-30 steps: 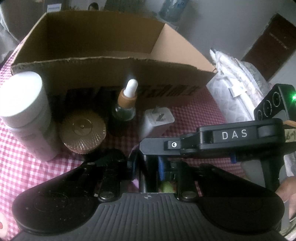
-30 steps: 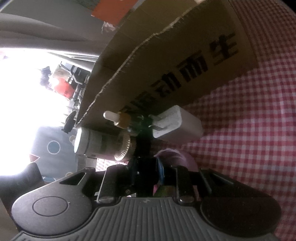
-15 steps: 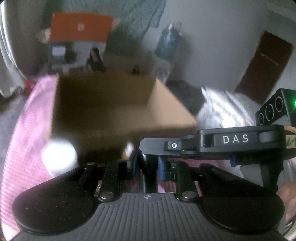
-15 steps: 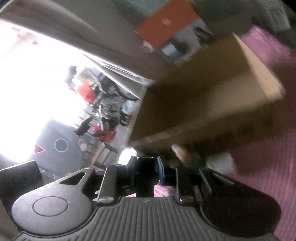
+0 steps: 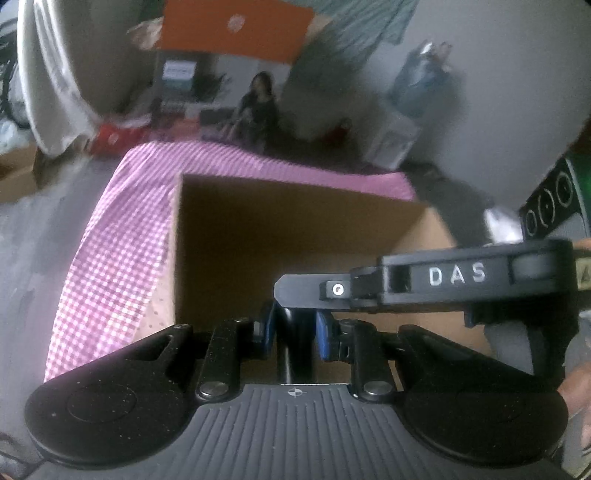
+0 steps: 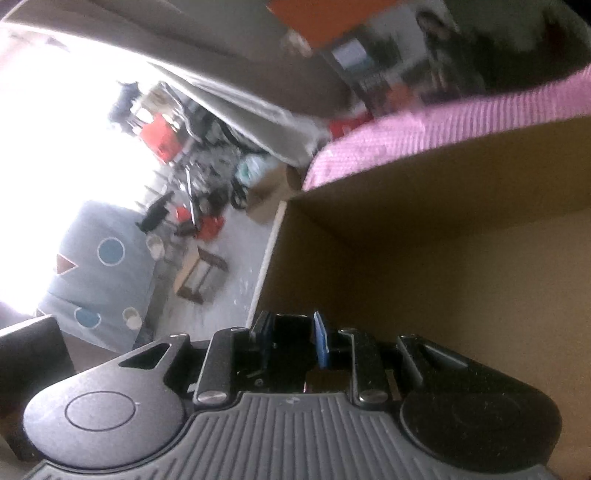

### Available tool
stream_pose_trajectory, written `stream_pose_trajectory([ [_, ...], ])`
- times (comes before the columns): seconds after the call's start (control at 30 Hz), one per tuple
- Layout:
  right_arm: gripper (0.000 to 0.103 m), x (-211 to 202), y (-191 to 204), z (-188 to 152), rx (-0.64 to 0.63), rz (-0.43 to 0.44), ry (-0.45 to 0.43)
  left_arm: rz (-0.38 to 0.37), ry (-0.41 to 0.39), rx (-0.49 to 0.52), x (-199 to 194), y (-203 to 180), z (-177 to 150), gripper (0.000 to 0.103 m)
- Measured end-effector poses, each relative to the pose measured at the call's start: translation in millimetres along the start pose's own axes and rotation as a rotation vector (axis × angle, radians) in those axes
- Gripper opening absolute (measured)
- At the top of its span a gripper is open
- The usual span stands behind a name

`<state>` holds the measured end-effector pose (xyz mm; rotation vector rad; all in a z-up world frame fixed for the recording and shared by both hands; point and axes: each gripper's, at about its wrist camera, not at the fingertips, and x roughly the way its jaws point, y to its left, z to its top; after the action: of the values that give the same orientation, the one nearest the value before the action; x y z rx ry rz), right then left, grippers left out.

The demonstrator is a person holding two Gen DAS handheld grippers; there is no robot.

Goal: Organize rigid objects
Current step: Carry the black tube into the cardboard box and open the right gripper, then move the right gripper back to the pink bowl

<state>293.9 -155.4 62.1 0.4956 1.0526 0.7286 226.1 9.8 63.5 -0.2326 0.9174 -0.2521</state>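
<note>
An open brown cardboard box (image 5: 280, 236) stands on the pink checked tablecloth (image 5: 110, 258); its inside shows no contents in either view. My left gripper (image 5: 293, 328) is raised over the box's near side, shut on a black object (image 5: 295, 343) between its blue pads. My right gripper (image 6: 290, 339) also hovers over the box (image 6: 424, 266), tilted sideways, shut on the same kind of black object (image 6: 291, 332). The right gripper's black body marked DAS (image 5: 458, 275) crosses the left wrist view just right of the left fingertips. The table's small items are out of view.
The tablecloth's far edge (image 6: 443, 125) lies behind the box. Beyond are an orange box (image 5: 236, 29), a water bottle (image 5: 417, 85), a white curtain (image 5: 48, 81) and floor clutter (image 6: 199, 177) by a bright window.
Both grippers have risen from table level in front of the box to above it. The bottles, gold-lidded jar and white charger have dropped out of view; the box interior now shows.
</note>
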Motion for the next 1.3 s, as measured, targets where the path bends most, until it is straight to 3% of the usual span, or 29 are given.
stream_pose_trajectory([
  [0.17, 0.028, 46, -21, 20, 0.038, -0.019, 0.139, 0.119, 0.078, 0.004, 22, 8, 2, 0.023],
  [0.23, 0.028, 57, -26, 27, 0.055, -0.01, 0.163, 0.17, 0.06, 0.037, 21, 4, 1, 0.024],
  [0.3, 0.028, 64, -29, 33, 0.073, -0.018, 0.181, 0.166, 0.051, 0.031, 18, 4, 0, 0.036],
  [0.43, 0.029, 65, -36, 38, 0.117, -0.026, 0.164, 0.161, 0.015, 0.018, 4, 3, -1, 0.041],
  [0.5, 0.029, 58, -37, 33, 0.113, -0.013, 0.148, 0.157, -0.009, 0.022, -1, 1, 0, 0.049],
  [0.77, 0.032, 7, -54, 24, 0.14, 0.024, 0.046, 0.097, -0.145, 0.052, -46, -15, -10, 0.072],
  [1.07, 0.032, -86, -36, -26, 0.075, 0.092, -0.113, -0.041, -0.335, 0.123, -101, -29, -58, 0.091],
  [1.2, 0.038, -121, -35, -73, 0.035, 0.095, -0.16, -0.097, -0.341, 0.169, -108, -36, -89, 0.092],
  [1.3, 0.038, -127, -44, -109, 0.047, 0.066, -0.13, -0.132, -0.278, 0.18, -96, -40, -111, 0.094],
])
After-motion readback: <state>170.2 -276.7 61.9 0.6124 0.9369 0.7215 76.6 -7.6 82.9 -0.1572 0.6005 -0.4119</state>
